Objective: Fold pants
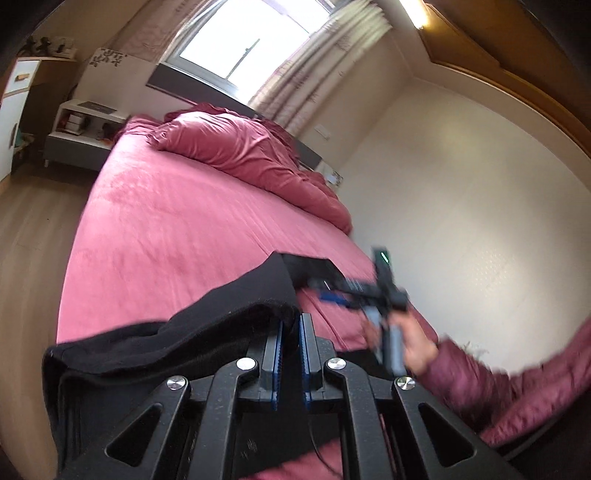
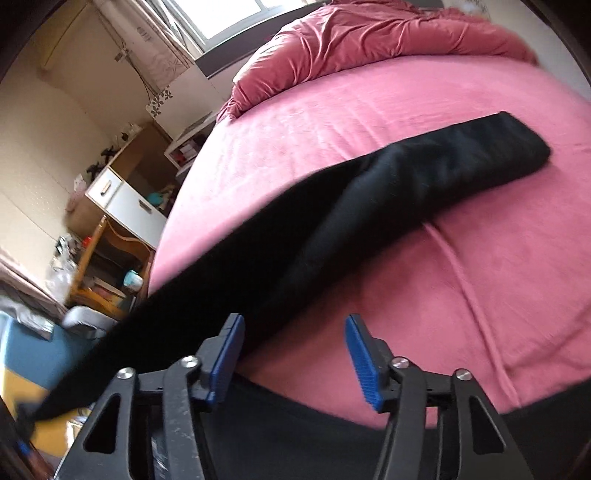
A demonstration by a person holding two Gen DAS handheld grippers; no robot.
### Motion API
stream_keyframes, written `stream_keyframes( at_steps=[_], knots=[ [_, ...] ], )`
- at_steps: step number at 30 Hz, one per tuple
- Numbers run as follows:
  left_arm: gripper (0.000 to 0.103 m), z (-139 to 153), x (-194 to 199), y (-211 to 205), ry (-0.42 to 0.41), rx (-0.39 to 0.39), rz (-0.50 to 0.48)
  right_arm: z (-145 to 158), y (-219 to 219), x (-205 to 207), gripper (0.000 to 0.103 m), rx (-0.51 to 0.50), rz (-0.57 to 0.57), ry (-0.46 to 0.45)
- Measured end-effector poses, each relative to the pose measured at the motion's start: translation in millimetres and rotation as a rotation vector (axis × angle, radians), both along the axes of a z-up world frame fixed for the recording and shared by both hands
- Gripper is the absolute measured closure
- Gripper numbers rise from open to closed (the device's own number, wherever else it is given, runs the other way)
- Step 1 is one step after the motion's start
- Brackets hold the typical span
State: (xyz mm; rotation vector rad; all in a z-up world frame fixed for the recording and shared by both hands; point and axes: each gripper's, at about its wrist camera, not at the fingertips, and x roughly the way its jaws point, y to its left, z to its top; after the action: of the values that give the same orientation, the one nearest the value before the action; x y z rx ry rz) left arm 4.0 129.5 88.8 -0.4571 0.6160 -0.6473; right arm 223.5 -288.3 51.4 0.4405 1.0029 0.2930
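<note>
Left tongs [image 1: 291, 343] are sitting nearly closed, blue pads [image 1: 277, 354] pinching a bunched edge of the black pants [image 1: 207, 332]. Which end of the garment that is, cannot tell. Fabric is hanging off the pinch and draping down toward the near-left side of the frame, clear of the bed.

Right tongs [image 2: 293, 354] are gaping wide, holding nothing. Left pad [image 2: 229, 354] is sitting right against the edge of the pants [image 2: 332, 221]; nothing is lying between the pads. Same tongs are showing in the left wrist view [image 1: 354, 291], blurred, in the person's right hand [image 1: 413, 347], out over the near part of the bed by the wall-side edge.

Pants are running as one long band: far end is lying flat on the pink bed sheet [image 2: 461, 288] toward the pillow end, near the rumpled duvet [image 2: 369, 33]; near part is lifting off the mattress and trailing past the bed's near-left edge.

Risks, as judgement:
- Single-point hold, on a bunch rather than a flat hem; layers may be slipping out and the band twisting.
- Right tongs closing now would be grabbing air or the sheet, dragging bedding into the fold.
- Hanging part is pulling sideways; lifting further may be skewing the flat end off line.
- Motion blur is suggesting fast moves, so a misaligned grab is likely.
</note>
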Motion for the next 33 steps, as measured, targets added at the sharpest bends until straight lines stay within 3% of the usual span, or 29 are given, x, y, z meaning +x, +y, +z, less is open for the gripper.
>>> stream_keyframes(
  at_steps=[5, 10, 13, 17, 19, 22, 25, 29, 30, 33],
  knots=[
    [0.095, -12, -21, 2, 0.042, -0.021, -0.010, -6, 5, 46, 0.049, 0.066, -0.041, 0.043],
    [0.095, -16, -16, 9, 0.061, -0.022, 0.008, -21, 3, 86, 0.050, 0.002, -0.119, 0.103],
    [0.095, -17, -13, 11, 0.072, -0.022, 0.017, -33, -1, 106, 0.064, -0.043, -0.153, 0.132],
    [0.095, -14, 4, 25, 0.089, -0.010, 0.067, -40, -12, 125, 0.093, -0.063, -0.194, 0.151],
    [0.095, -8, 28, 38, 0.103, 0.054, 0.151, -33, -13, 127, 0.094, -0.050, -0.185, 0.135],
    [0.095, 7, 74, 67, 0.101, 0.099, 0.276, -12, -12, 121, 0.095, -0.036, -0.151, 0.068],
    [0.095, 27, 146, 108, 0.124, 0.127, 0.424, 18, -18, 105, 0.095, 0.018, -0.138, -0.016],
    [0.103, 32, 207, 127, 0.189, 0.193, 0.495, 56, -32, 68, 0.095, 0.096, -0.111, -0.122],
    [0.103, 34, 212, 130, 0.182, 0.212, 0.524, 61, -35, 55, 0.095, 0.106, -0.096, -0.140],
    [0.103, 30, 203, 135, 0.165, 0.145, 0.502, 63, -41, 9, 0.095, 0.123, -0.039, -0.152]
  ],
)
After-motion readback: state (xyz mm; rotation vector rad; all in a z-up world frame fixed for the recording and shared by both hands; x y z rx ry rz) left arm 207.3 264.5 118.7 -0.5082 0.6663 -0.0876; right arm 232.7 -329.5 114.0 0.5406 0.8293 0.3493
